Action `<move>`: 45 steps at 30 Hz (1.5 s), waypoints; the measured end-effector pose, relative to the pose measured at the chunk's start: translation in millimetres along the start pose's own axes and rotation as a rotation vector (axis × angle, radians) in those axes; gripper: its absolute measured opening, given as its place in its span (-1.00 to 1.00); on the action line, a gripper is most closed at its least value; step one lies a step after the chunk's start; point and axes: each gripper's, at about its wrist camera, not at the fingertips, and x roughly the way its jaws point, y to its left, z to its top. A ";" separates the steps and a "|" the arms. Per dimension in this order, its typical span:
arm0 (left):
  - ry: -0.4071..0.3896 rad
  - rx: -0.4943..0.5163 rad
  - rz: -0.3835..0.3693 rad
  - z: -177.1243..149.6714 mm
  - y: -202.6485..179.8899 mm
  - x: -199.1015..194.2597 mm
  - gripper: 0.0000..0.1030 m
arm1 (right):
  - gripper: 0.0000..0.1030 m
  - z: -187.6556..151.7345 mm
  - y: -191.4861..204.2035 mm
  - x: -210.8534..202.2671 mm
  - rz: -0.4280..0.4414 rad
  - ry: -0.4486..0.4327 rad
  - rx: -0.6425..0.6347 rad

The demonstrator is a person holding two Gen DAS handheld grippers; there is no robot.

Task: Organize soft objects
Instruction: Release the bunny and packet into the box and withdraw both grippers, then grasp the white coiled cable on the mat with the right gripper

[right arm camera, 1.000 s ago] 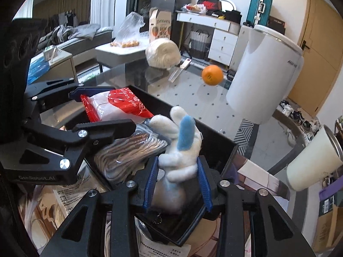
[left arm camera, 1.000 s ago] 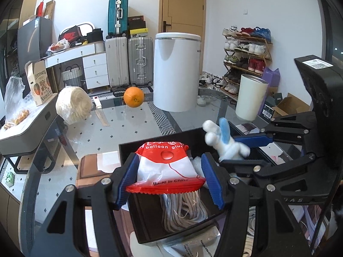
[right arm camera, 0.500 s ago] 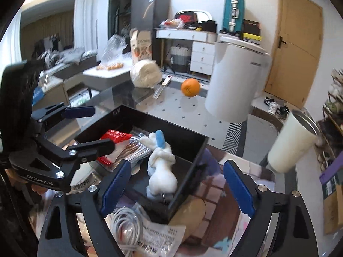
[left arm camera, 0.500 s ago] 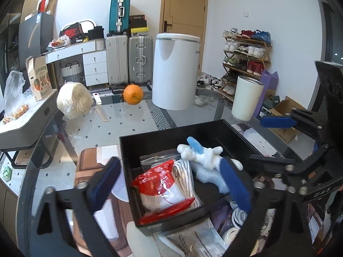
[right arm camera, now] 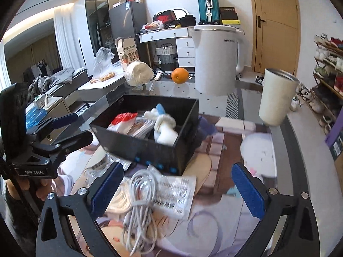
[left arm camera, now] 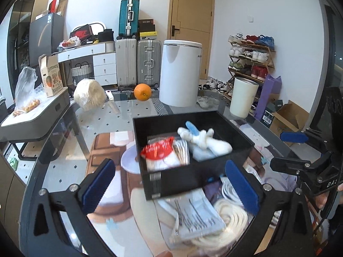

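A black box (left arm camera: pixel 175 116) (right arm camera: pixel 150 150) sits on the glass table. In it lie a red-and-white balloon bag (left arm camera: pixel 159 152) (right arm camera: pixel 122 120), a clear packet of cords and a white plush toy with a blue part (left arm camera: pixel 201 138) (right arm camera: pixel 163 126). My left gripper (left arm camera: pixel 170 185) hangs in front of the box, its jaws opening wide with nothing held between them. My right gripper (right arm camera: pixel 178 187) is drawn back over a bundle of white cables (right arm camera: pixel 137 194) and a printed plastic bag (right arm camera: pixel 173 190), its jaws also opening and not gripping anything.
Behind the box are an orange (left arm camera: pixel 142 92), a tall white bin (left arm camera: pixel 180 72), a cream tumbler (left arm camera: pixel 243 98), a knife (left arm camera: pixel 112 102) and a wrapped white bundle (left arm camera: pixel 90 97). A white cable coil (left arm camera: pixel 229 216) lies near the front edge.
The left gripper let go of the balloon bag and the right let go of the plush toy; both now lie in the box. Both grippers opened wide and pulled back from it.
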 end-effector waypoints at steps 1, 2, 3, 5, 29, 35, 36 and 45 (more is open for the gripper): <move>0.001 -0.001 0.001 -2.3 -0.1 -1.6 1.00 | 0.99 -4.2 1.4 -1.1 -0.001 0.001 0.005; 0.003 0.000 0.002 -6.5 -0.5 -4.2 1.00 | 0.99 -8.5 3.2 -1.3 0.001 0.005 0.009; 0.005 0.002 0.004 -9.4 -1.6 -5.5 1.00 | 0.99 -12.2 4.4 -1.6 0.005 0.009 0.013; 0.011 0.005 0.011 -15.5 -2.4 -8.3 1.00 | 0.99 -18.0 6.4 -1.4 0.012 0.017 0.021; 0.096 -0.005 0.008 -48.1 -4.5 -1.2 1.00 | 0.98 -44.3 17.5 18.1 0.051 0.083 0.069; 0.132 -0.013 -0.008 -48.5 -2.5 4.1 1.00 | 0.98 -46.9 18.8 24.1 0.055 0.106 0.067; 0.131 -0.015 -0.014 -48.5 -2.1 3.9 1.00 | 0.98 -47.0 20.2 25.4 0.052 0.113 0.061; 0.139 -0.033 -0.024 -49.0 2.8 5.0 1.00 | 0.69 -51.2 24.0 34.8 0.013 0.150 0.026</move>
